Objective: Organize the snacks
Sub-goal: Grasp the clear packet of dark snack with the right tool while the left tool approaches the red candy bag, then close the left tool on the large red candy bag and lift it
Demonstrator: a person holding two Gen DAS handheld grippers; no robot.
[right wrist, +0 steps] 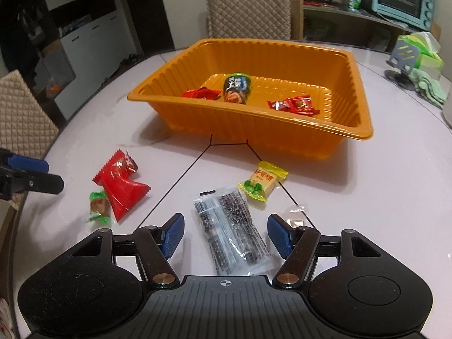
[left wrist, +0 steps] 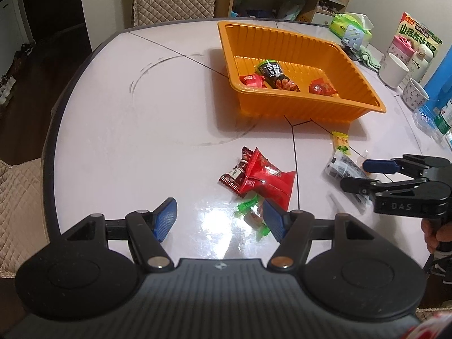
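Observation:
An orange tray [left wrist: 310,104] [right wrist: 254,113] sits on the pale table. It holds a black-and-green snack pack [right wrist: 236,89] and red packets [right wrist: 293,104]. My left gripper [left wrist: 220,220] is open over the table. A green-wrapped candy [left wrist: 251,214] lies by its right pad, and red packets [left wrist: 262,180] lie just beyond. My right gripper [right wrist: 226,234] is open, low over a clear packet of black sesame sticks [right wrist: 231,226]. The packet lies between the pads without touching them. A yellow candy [right wrist: 262,182] and a small clear-wrapped candy [right wrist: 295,217] lie close by.
White cups [left wrist: 394,69], a snack box [left wrist: 418,34], a green tissue pack [left wrist: 349,24] and a blue bottle pack [left wrist: 440,96] crowd the table's right side. A quilted chair [right wrist: 248,5] stands behind the tray. The table's dark rim [left wrist: 52,152] curves on the left.

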